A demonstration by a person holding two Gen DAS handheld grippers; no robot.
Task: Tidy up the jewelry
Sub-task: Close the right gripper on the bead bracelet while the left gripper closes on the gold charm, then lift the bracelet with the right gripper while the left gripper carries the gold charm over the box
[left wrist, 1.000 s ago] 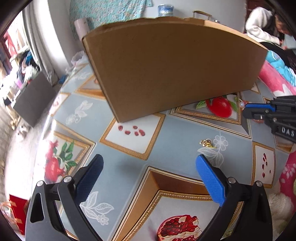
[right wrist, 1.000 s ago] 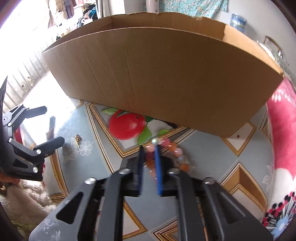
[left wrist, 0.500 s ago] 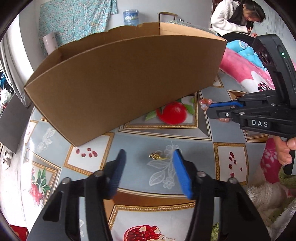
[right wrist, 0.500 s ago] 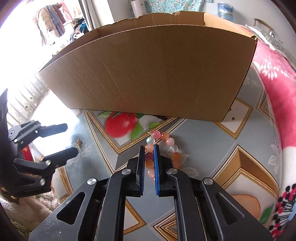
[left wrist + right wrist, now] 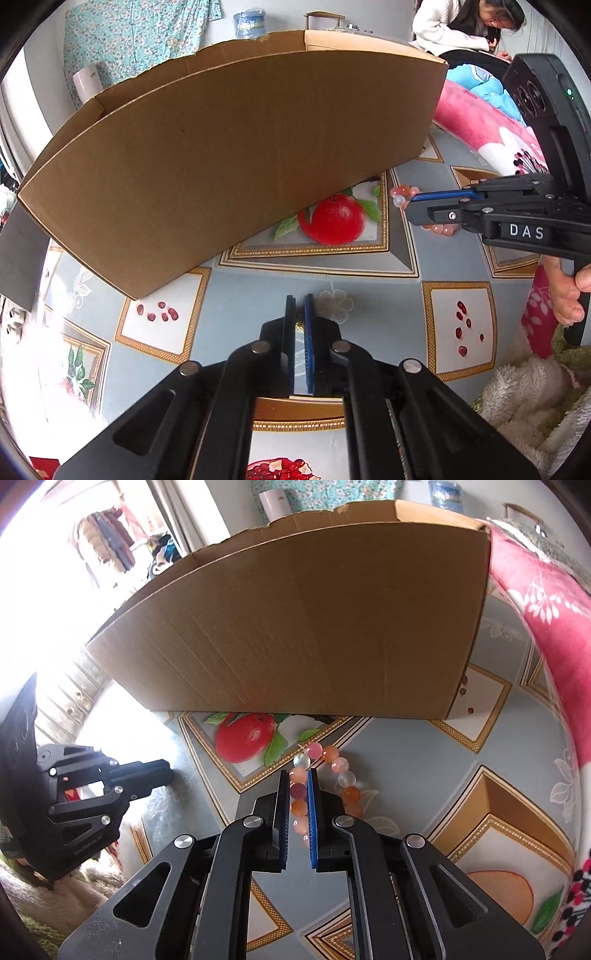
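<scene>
My left gripper [image 5: 299,301] is shut on a small gold jewelry piece [image 5: 299,325], of which only a glint shows between the pads, low over the patterned tablecloth. My right gripper [image 5: 298,775] is shut on a bracelet of pink, orange and clear beads [image 5: 334,766], held just above the cloth; it also shows in the left wrist view [image 5: 410,206] at the right, with beads [image 5: 400,194] at its tip. A large open cardboard box [image 5: 236,147] stands just beyond both grippers and fills the right wrist view [image 5: 314,627] too.
A tablecloth [image 5: 369,280] with fruit pictures covers the surface. A pink flowered blanket [image 5: 535,602] lies along the right. A fluffy cloth [image 5: 528,398] lies at the near right edge. A person [image 5: 461,26] sits behind the box.
My left gripper moved forward over the gold piece and closed on it. My right gripper stays shut on the bracelet and has shifted a little toward the box.
</scene>
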